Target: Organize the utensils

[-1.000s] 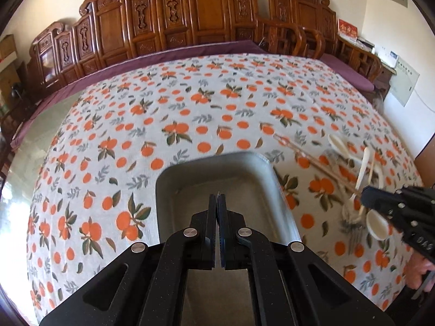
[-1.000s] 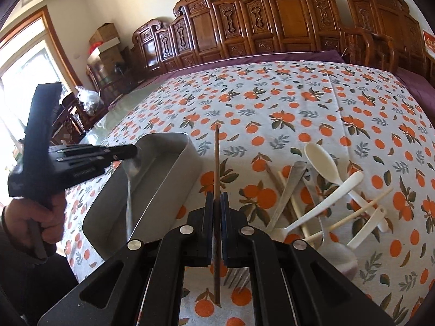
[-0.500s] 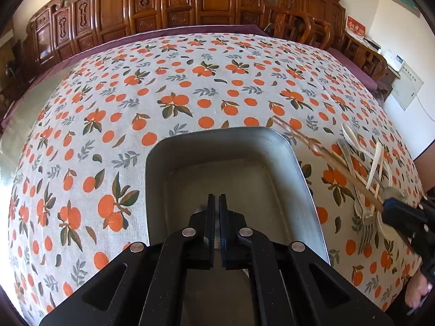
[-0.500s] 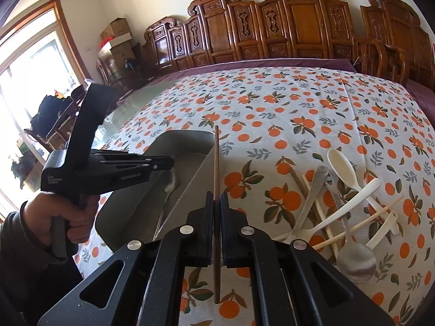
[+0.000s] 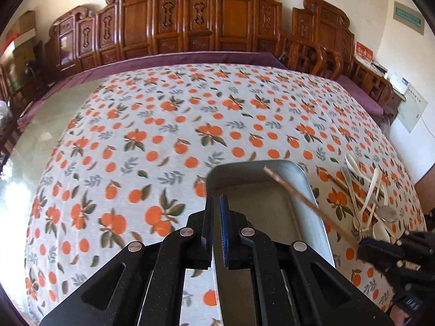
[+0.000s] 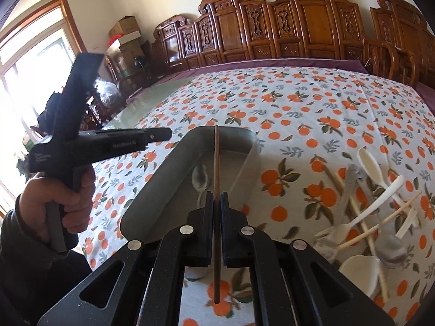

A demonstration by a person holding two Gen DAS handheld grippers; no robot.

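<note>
My right gripper (image 6: 216,199) is shut on a dark brown chopstick (image 6: 216,157) and holds it lengthwise over the grey metal tray (image 6: 163,174). A metal spoon (image 6: 200,180) lies in the tray. In the left wrist view the chopstick (image 5: 293,191) slants over the tray (image 5: 301,174), with the right gripper (image 5: 367,245) at the right edge. My left gripper (image 5: 216,206) is empty, its jaws a narrow gap apart, over the tray's left rim; it also shows in the right wrist view (image 6: 163,133). The utensil pile (image 6: 367,212) lies to the right.
The pile (image 5: 367,203) holds white plastic spoons, a metal spoon, a fork and pale chopsticks on the orange-print tablecloth (image 5: 190,125). Carved wooden chairs (image 5: 206,21) line the table's far side. A window (image 6: 24,81) and boxes are at the left.
My right gripper has carried the chopstick left, from beside the tray to over it. My left gripper has lifted and shifted left, from above the tray's middle to its left rim.
</note>
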